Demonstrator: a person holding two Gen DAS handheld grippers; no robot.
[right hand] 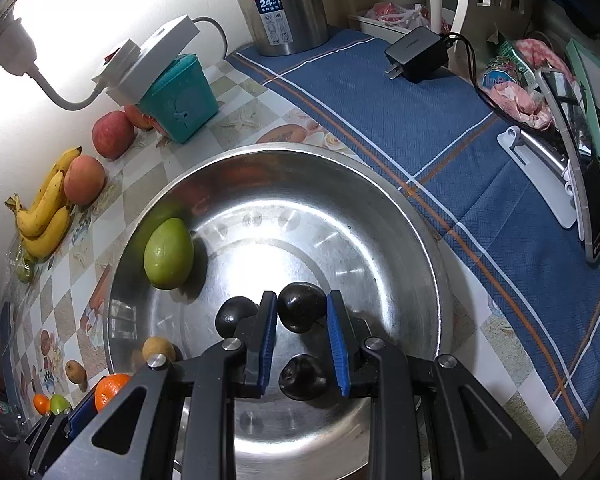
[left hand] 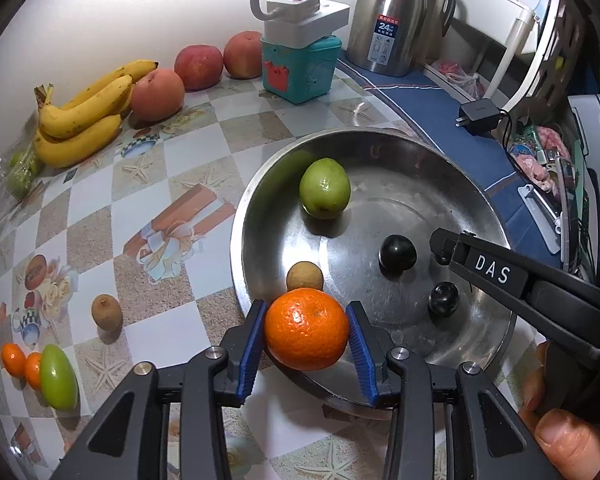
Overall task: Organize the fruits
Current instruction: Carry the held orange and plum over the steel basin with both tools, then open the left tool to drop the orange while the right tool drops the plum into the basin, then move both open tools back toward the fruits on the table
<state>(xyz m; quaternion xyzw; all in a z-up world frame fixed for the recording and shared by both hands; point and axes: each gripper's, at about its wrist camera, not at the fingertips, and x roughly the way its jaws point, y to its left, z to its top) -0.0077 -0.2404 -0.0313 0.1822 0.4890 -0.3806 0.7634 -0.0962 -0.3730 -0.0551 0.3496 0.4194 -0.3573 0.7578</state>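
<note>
Fruits sit partly in the steel bowl [left hand: 496, 344] and partly out on the checked tablecloth [left hand: 204, 148]. At the bottom centre of the left wrist view, the left gripper [left hand: 307, 336] has its blue pads [left hand: 252, 344] pressed against both sides of a mandarin [left hand: 306, 329], held over the bowl's near rim. Just above it in the frame a small brown fruit [left hand: 305, 276] lies inside the bowl, with a green fruit [left hand: 325, 189] higher up and two dark plums [left hand: 397, 251] toward the right.

In the right wrist view, the right gripper [right hand: 302, 330] hangs low over the bowl, jaws parted, with one dark plum [right hand: 302, 307] between the fingertips (whether the pads touch it I cannot tell); the gap is a little wider than the plum.

Bananas [left hand: 80, 116] and three red apples [left hand: 198, 67] line the upper left of the left view. Another brown fruit [left hand: 107, 312], two small oranges [left hand: 22, 362] and a green oval fruit [left hand: 59, 376] lie at lower left. A thermos [left hand: 388, 16] stands at the top.
</note>
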